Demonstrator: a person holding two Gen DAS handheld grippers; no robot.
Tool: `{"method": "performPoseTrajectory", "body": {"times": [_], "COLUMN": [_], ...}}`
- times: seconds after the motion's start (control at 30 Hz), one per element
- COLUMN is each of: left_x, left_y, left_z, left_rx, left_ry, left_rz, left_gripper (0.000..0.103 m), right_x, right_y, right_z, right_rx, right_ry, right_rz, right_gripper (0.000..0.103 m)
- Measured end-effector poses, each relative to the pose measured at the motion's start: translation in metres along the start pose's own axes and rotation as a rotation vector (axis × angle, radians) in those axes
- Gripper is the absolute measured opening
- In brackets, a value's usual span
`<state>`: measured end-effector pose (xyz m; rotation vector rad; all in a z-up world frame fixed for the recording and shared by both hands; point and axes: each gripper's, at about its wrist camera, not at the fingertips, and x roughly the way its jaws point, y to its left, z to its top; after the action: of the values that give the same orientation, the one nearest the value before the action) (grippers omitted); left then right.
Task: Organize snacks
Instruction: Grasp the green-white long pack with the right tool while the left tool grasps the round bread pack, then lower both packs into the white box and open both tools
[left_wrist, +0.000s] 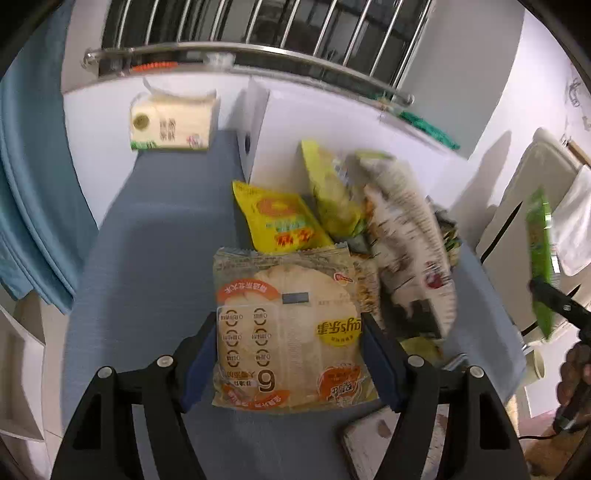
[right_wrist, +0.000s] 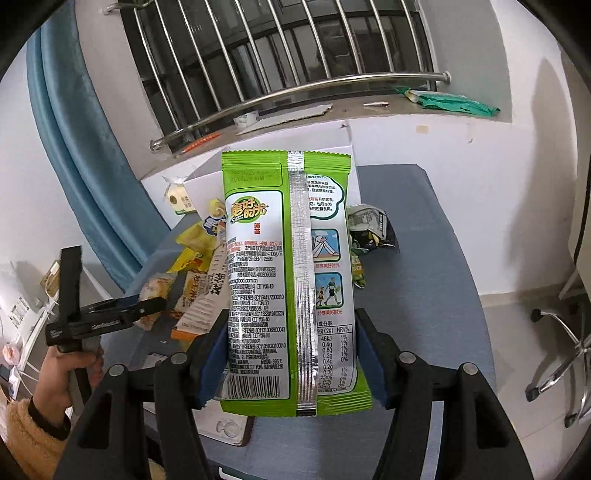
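Note:
A beige and orange rice-cracker packet (left_wrist: 284, 332) sits between the blue pads of my left gripper (left_wrist: 290, 321), which is shut on its two side edges at the near end of the snack pile. Behind it lie yellow packets (left_wrist: 277, 218) and a crinkled white packet (left_wrist: 406, 240). My right gripper (right_wrist: 291, 314) is shut on a green seaweed pack (right_wrist: 258, 221), held upright with its back label facing the camera, above the blue-grey table (right_wrist: 424, 258). In the left wrist view the same green pack (left_wrist: 541, 258) hangs at the far right.
A tissue pack (left_wrist: 170, 125) and a white cardboard box (left_wrist: 255, 122) stand at the table's far end under the window rail (left_wrist: 258, 55). A flat white device (left_wrist: 373, 439) lies near the front edge. A blue curtain (left_wrist: 33, 184) hangs left. A chair base (right_wrist: 561, 362) stands right.

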<state>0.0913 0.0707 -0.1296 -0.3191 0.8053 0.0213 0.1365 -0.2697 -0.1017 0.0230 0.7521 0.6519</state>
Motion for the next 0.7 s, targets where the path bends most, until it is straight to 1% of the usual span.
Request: {"method": "performPoseTrajectory", "body": {"times": [0.07, 0.13, 0.2, 0.27, 0.3, 0.37, 0.43, 0.5, 0.53, 0.57, 0.63, 0.7], "left_x": [-0.017, -0.031, -0.037, -0.040, -0.042, -0.041, -0.033, -0.017, -0.006, 0.005, 0.025, 0.046], "left_y": [-0.005, -0.012, -0.019, -0.029, -0.031, -0.039, -0.041, -0.044, -0.045, -0.047, -0.049, -0.046], "left_z": [0.009, 0.024, 0.040, 0.067, 0.074, 0.104, 0.134, 0.166, 0.184, 0.201, 0.225, 0.244], "left_rx": [0.011, 0.034, 0.058, 0.092, 0.104, 0.124, 0.120, 0.107, 0.105, 0.110, 0.110, 0.099], "left_ry": [-0.049, -0.101, -0.132, -0.162, -0.175, -0.218, -0.233, -0.232, -0.227, -0.224, -0.195, -0.179], "left_rz": [-0.026, -0.033, -0.053, -0.062, -0.066, -0.080, -0.090, -0.112, -0.103, -0.090, -0.080, -0.059], "left_gripper": [0.076, 0.076, 0.076, 0.076, 0.076, 0.077, 0.076, 0.077, 0.076, 0.077, 0.077, 0.077], "right_x": [0.001, 0.006, 0.012, 0.022, 0.026, 0.033, 0.046, 0.060, 0.072, 0.078, 0.097, 0.114], "right_y": [-0.001, -0.003, -0.004, -0.005, -0.004, -0.001, 0.001, 0.002, 0.003, 0.005, 0.013, 0.019], "right_z": [0.003, 0.014, 0.026, 0.047, 0.058, 0.078, 0.107, 0.131, 0.151, 0.162, 0.191, 0.214], "right_rx": [0.013, 0.037, 0.051, 0.069, 0.072, 0.066, 0.052, 0.056, 0.048, 0.035, -0.023, -0.069], "right_ry": [-0.007, -0.014, -0.017, -0.008, -0.004, -0.007, -0.006, 0.004, 0.014, 0.014, 0.017, 0.035], "right_rz": [0.019, 0.033, 0.036, 0.052, 0.062, 0.071, 0.045, 0.032, 0.022, 0.013, -0.032, -0.045], "right_gripper": [0.068, 0.068, 0.068, 0.069, 0.069, 0.069, 0.069, 0.071, 0.071, 0.071, 0.071, 0.071]}}
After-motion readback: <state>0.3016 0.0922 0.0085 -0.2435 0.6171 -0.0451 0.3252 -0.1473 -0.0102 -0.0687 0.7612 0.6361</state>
